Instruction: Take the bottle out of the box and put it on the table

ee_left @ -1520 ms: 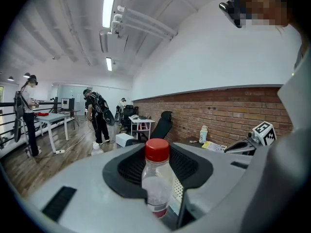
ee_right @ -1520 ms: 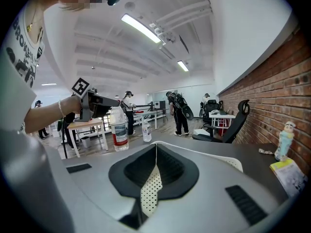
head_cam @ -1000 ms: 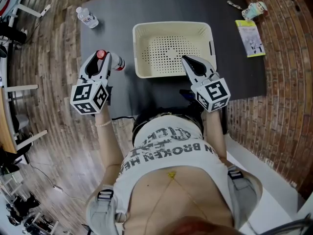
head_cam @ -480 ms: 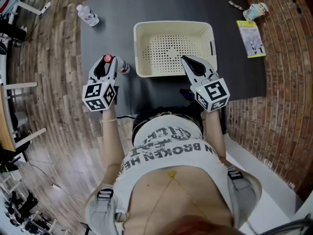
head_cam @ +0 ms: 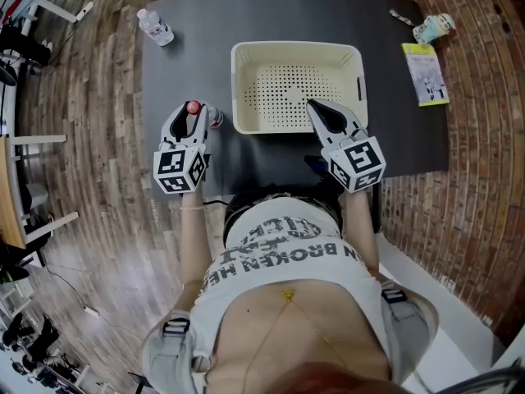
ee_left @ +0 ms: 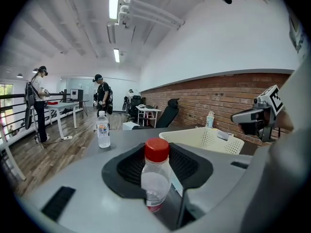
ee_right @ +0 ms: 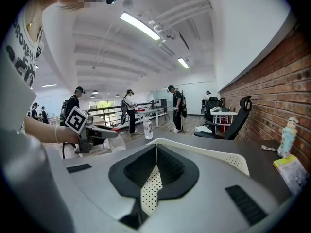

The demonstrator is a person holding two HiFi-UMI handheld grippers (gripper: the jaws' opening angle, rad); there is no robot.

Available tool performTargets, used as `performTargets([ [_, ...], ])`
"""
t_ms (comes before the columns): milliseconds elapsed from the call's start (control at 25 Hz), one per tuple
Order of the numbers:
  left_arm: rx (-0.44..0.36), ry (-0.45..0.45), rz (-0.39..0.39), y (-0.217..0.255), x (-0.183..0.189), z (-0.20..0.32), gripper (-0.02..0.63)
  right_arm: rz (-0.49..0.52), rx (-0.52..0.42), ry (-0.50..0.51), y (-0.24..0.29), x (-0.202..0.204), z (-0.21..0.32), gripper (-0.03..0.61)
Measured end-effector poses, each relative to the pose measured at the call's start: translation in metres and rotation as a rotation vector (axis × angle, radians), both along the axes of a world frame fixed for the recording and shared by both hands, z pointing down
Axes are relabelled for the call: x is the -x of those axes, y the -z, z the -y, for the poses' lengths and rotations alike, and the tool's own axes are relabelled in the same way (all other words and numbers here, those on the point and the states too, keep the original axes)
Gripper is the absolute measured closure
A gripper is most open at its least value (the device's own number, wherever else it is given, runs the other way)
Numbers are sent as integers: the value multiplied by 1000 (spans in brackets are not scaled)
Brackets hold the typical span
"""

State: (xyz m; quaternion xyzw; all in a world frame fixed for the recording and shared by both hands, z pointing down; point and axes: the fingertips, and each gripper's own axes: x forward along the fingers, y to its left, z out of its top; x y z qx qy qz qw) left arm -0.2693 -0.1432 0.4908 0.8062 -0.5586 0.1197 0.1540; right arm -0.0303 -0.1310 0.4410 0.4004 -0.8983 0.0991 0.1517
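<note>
A clear bottle with a red cap (head_cam: 194, 107) (ee_left: 154, 178) stands upright between the jaws of my left gripper (head_cam: 194, 120) (ee_left: 160, 181), which is shut on it. The bottle is over the dark table (head_cam: 189, 64), just left of the cream perforated box (head_cam: 295, 49) (ee_left: 206, 138). I cannot tell whether its base touches the table. My right gripper (head_cam: 315, 109) (ee_right: 154, 152) is shut and holds nothing, its tips over the box's near right rim (ee_right: 214, 154).
A second clear water bottle (head_cam: 154, 26) (ee_left: 103, 130) (ee_right: 147, 128) stands at the table's far left corner. A yellow booklet (head_cam: 425, 72) and a small figure-shaped bottle (head_cam: 434, 27) (ee_right: 288, 135) lie at the far right. People stand at desks in the background.
My left gripper has carried the bottle to the right, closer to the box's left side. The right gripper has stayed at the box's near right rim.
</note>
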Motion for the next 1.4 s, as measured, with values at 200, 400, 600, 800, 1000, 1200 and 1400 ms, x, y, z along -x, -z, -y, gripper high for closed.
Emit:
performTargets([
  [200,-19,5,-27,1,1,0,466,4,4,14,-1,4,-1,569],
  [400,-30,10,-45,1,1,0,466,6,13,25,-4,5,-2,569],
  [600,-36,9,-60,0,1,0,466,11,16,33,-5,3,-3,569],
  [800,-39,16,-61,0,2,-1,466,19,18,36,-6,2,-3,569],
  [1000,-46,26,-61,0,0,-1,466,18,20,41,-9,-4,-4,569],
  [1200,-51,28,-68,0,1,-1,466,18,20,32,-9,-9,-3,569],
  [1400,-59,39,-78,0,1,-1,466,15,25,33,-10,-11,-3,569],
])
